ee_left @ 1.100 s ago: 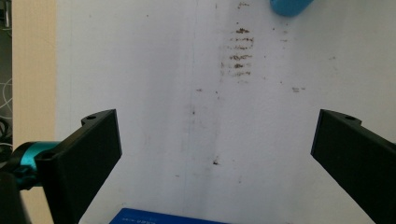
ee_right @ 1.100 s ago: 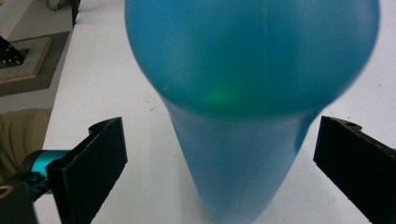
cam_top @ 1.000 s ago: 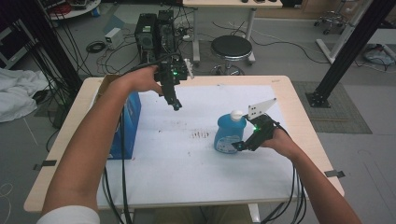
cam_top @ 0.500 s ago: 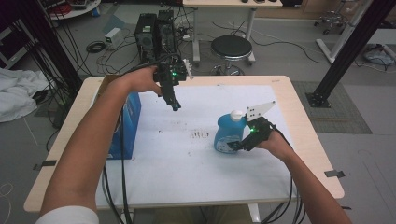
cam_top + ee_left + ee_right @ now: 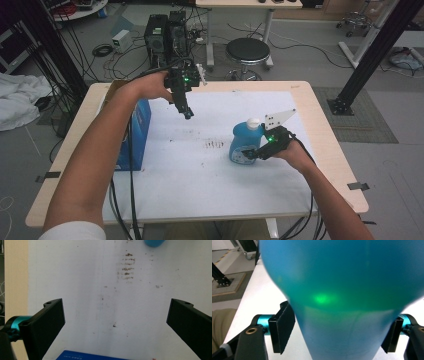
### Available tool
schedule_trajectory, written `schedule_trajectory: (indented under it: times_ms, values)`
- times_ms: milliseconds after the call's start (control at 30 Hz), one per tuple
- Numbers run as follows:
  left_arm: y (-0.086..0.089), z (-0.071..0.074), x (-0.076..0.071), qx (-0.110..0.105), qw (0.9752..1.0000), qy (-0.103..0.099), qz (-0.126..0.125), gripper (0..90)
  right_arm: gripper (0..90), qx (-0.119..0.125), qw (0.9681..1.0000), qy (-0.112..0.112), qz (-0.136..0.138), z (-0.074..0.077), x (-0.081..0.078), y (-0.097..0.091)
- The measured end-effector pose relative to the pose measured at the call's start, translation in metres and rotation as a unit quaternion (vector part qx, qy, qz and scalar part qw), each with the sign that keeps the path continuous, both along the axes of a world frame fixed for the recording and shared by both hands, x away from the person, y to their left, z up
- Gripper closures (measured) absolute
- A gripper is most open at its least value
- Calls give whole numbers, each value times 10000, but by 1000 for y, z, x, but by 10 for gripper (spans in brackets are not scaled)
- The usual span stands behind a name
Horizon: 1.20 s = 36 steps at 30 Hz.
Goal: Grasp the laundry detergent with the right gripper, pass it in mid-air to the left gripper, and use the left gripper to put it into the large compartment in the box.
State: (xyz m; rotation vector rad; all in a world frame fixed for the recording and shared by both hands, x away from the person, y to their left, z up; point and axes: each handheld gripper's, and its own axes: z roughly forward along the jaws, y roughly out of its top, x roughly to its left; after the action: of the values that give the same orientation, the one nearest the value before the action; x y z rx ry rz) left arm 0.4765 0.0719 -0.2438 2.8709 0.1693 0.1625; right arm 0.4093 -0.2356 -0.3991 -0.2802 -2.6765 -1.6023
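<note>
A blue bottle [image 5: 243, 142] with a white cap stands upright on the white sheet [image 5: 200, 170], right of centre. My right gripper [image 5: 248, 154] reaches it from the right, low on its body. In the right gripper view the bottle [image 5: 342, 290] sits between the jaws, which have just been closing, and both pads [image 5: 284, 327] touch its sides. My left gripper [image 5: 187, 114] hovers open over the far left part of the sheet. In its own view the left gripper [image 5: 115, 322] has nothing but the stained sheet between its jaws, and the bottle's base [image 5: 153, 242] shows at the top edge.
A blue box [image 5: 137, 135] stands at the sheet's left edge, under my left forearm; its top [image 5: 87, 356] shows in the left gripper view. Brown smudges [image 5: 216, 145] mark the sheet's middle. Cables hang off the table's front [image 5: 210, 220]. A stool [image 5: 248, 51] stands beyond the far edge.
My right gripper has slid in a little toward the bottle and its jaws have narrowed onto it. The left gripper and the bottle have stayed where they were.
</note>
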Motion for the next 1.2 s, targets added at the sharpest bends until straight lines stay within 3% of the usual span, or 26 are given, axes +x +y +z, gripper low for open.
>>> schedule_trajectory:
  times_ms: [733, 1200]
  values:
    - [-3, -1, 0, -26, 10000, 15, -30, 17, 378, 65, 9999, -115, -35, 1, 1, -1]
    - [-3, 1, -2, -37, 10000, -18, -53, 17, 451, 42, 9991, -388, -164, 5, -3, -1]
